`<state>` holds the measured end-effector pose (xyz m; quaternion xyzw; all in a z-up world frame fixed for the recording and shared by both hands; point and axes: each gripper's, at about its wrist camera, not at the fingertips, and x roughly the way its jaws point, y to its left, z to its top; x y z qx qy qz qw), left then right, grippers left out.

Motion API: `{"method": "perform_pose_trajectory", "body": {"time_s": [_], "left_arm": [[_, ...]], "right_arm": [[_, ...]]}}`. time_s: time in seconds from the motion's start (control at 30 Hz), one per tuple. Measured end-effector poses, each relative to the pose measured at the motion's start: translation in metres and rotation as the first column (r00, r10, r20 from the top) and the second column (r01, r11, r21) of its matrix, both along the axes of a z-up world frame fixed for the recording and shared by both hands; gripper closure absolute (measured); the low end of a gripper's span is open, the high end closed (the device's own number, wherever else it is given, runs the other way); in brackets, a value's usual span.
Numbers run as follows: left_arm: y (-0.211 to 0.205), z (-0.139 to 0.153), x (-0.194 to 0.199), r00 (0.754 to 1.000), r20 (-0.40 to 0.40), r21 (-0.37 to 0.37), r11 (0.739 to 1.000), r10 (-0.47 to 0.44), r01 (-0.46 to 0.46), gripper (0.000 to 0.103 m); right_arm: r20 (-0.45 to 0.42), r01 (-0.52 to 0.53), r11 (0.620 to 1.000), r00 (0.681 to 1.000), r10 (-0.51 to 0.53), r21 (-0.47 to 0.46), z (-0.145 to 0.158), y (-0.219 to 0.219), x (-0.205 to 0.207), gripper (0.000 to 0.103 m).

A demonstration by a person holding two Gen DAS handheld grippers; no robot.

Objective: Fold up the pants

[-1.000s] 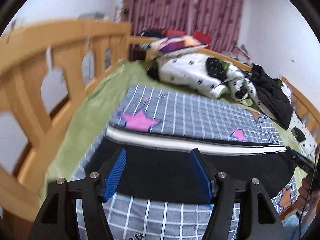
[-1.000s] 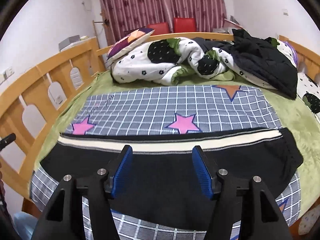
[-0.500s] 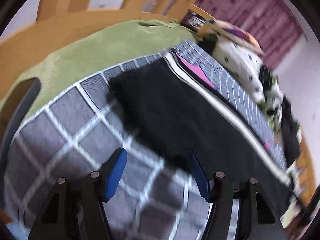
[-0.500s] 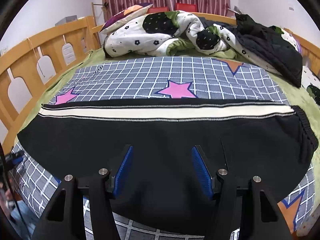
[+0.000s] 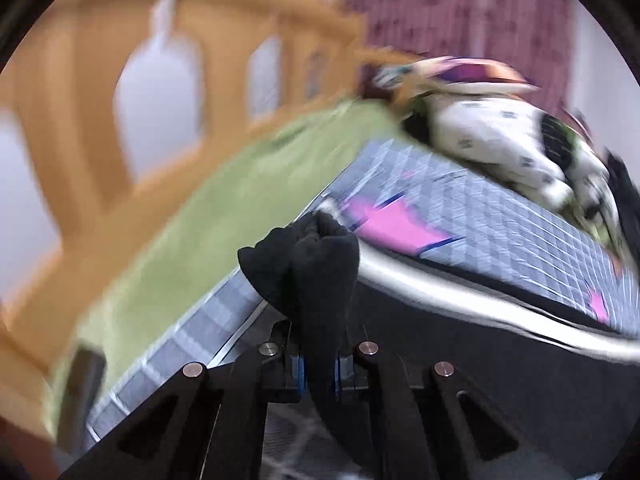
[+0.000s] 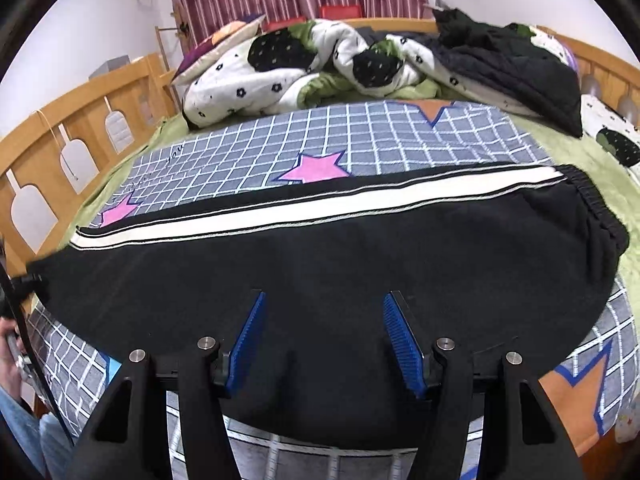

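Black pants (image 6: 320, 264) with a white side stripe (image 6: 320, 210) lie flat across a grey checked sheet, waistband at the right (image 6: 600, 216). My right gripper (image 6: 324, 320) is open, low over the middle of the near edge of the pants, holding nothing. My left gripper (image 5: 318, 368) is shut on the cuff end of the pants (image 5: 308, 264), which bunches up out of the fingers. The left wrist view is blurred by motion. The left gripper itself shows at the far left edge of the right wrist view (image 6: 24, 284), at the cuff.
The grey checked sheet with stars (image 6: 360, 140) covers a green blanket (image 5: 208, 216). A wooden bed rail (image 6: 80, 120) runs along the left. A rumpled white and black quilt (image 6: 304, 64) and a black jacket (image 6: 512, 68) lie at the far end.
My left gripper has dropped to the cuff end and shut on it, then lifted the fabric. My right gripper has moved closer in over the middle of the pants, still open.
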<state>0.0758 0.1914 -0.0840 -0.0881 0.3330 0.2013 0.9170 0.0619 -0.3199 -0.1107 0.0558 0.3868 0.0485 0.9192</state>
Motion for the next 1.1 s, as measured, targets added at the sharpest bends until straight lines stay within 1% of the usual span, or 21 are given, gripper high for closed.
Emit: {"method": "perform_pose_trajectory", "body": {"time_s": [0.03, 0.07, 0.13, 0.2, 0.27, 0.3, 0.37, 0.47, 0.57, 0.6, 0.63, 0.67, 0.7, 0.73, 0.77, 0.83, 0.9, 0.93, 1.0, 1.03, 1.1], "left_arm": [[-0.019, 0.011, 0.005, 0.999, 0.011, 0.041, 0.999, -0.032, 0.032, 0.094], [-0.048, 0.025, 0.01, 0.997, 0.021, 0.098, 0.992, -0.078, 0.076, 0.094], [-0.098, 0.043, 0.017, 0.986, 0.033, 0.169, 0.973, -0.166, 0.158, 0.094], [-0.153, 0.053, 0.023, 0.964, 0.032, 0.198, 0.947, -0.264, 0.252, 0.094], [-0.2, 0.054, 0.026, 0.94, 0.016, 0.207, 0.921, -0.341, 0.33, 0.094], [-0.233, 0.049, 0.027, 0.919, 0.001, 0.21, 0.898, -0.395, 0.386, 0.094], [-0.276, 0.036, 0.025, 0.888, -0.03, 0.201, 0.868, -0.459, 0.455, 0.094], [-0.343, 0.002, 0.022, 0.834, -0.092, 0.162, 0.818, -0.544, 0.552, 0.094], [-0.4, -0.042, 0.016, 0.753, -0.176, 0.069, 0.755, -0.634, 0.652, 0.094], [-0.414, -0.053, 0.01, 0.737, -0.202, 0.062, 0.743, -0.645, 0.667, 0.094], [-0.423, -0.06, 0.007, 0.739, -0.22, 0.086, 0.742, -0.637, 0.665, 0.094], [-0.432, -0.067, 0.0, 0.751, -0.238, 0.146, 0.742, -0.616, 0.654, 0.094], [-0.437, -0.07, -0.005, 0.752, -0.245, 0.18, 0.734, -0.611, 0.655, 0.093], [-0.434, -0.068, -0.008, 0.747, -0.24, 0.172, 0.73, -0.62, 0.661, 0.089], [-0.429, -0.064, -0.011, 0.737, -0.229, 0.142, 0.727, -0.636, 0.672, 0.085], [-0.405, -0.051, -0.017, 0.707, -0.188, 0.024, 0.716, -0.682, 0.698, 0.075], [-0.377, -0.039, -0.021, 0.706, -0.135, -0.054, 0.717, -0.695, 0.695, 0.059], [-0.36, -0.033, -0.025, 0.707, -0.096, -0.083, 0.713, -0.701, 0.696, 0.056], [-0.325, -0.024, -0.037, 0.733, -0.036, -0.077, 0.733, -0.679, 0.675, 0.041], [-0.306, -0.02, -0.043, 0.755, -0.022, -0.05, 0.755, -0.655, 0.653, 0.039], [-0.265, -0.019, -0.05, 0.807, -0.025, -0.001, 0.807, -0.591, 0.591, 0.038]], "right_arm": [[0.006, 0.006, 1.0, 1.0, -0.006, -0.005, 0.0, -0.004, -0.002, 0.042], [0.014, 0.011, 1.0, 1.0, -0.011, -0.003, -0.001, -0.009, -0.005, 0.042], [0.027, 0.02, 1.0, 0.999, -0.021, 0.008, 0.0, -0.022, -0.01, 0.042], [0.052, 0.037, 0.999, 0.998, -0.038, 0.022, 0.001, -0.039, -0.016, 0.042], [0.081, 0.076, 0.996, 0.994, -0.079, 0.042, 0.001, -0.063, -0.023, 0.042], [0.088, 0.093, 0.995, 0.991, -0.097, 0.047, 0.002, -0.071, -0.025, 0.042], [0.104, 0.149, 0.986, 0.982, -0.156, 0.076, 0.0, -0.099, -0.033, 0.042], [0.108, 0.214, 0.967, 0.967, -0.229, 0.139, -0.001, -0.134, -0.042, 0.042], [0.107, 0.255, 0.948, 0.955, -0.278, 0.189, -0.003, -0.158, -0.051, 0.042], [0.108, 0.262, 0.944, 0.952, -0.287, 0.199, -0.003, -0.162, -0.053, 0.042], [0.108, 0.266, 0.941, 0.95, -0.292, 0.208, -0.003, -0.166, -0.055, 0.042], [0.109, 0.267, 0.94, 0.95, -0.294, 0.211, -0.003, -0.167, -0.056, 0.042], [0.112, 0.266, 0.94, 0.949, -0.294, 0.211, -0.002, -0.167, -0.056, 0.042], [0.117, 0.262, 0.942, 0.95, -0.29, 0.211, -0.002, -0.165, -0.056, 0.042], [0.12, 0.252, 0.945, 0.952, -0.28, 0.207, -0.002, -0.162, -0.054, 0.042], [0.122, 0.234, 0.952, 0.958, -0.26, 0.197, -0.001, -0.155, -0.053, 0.042], [0.122, 0.207, 0.96, 0.965, -0.232, 0.191, -0.002, -0.145, -0.051, 0.042], [0.12, 0.189, 0.963, 0.969, -0.214, 0.191, -0.002, -0.138, -0.048, 0.042], [0.112, 0.153, 0.969, 0.978, -0.177, 0.195, -0.001, -0.124, -0.042, 0.042], [0.108, 0.133, 0.971, 0.982, -0.156, 0.199, 0.0, -0.117, -0.039, 0.042], [0.092, 0.073, 0.976, 0.991, -0.093, 0.204, 0.0, -0.095, -0.03, 0.042]]}}
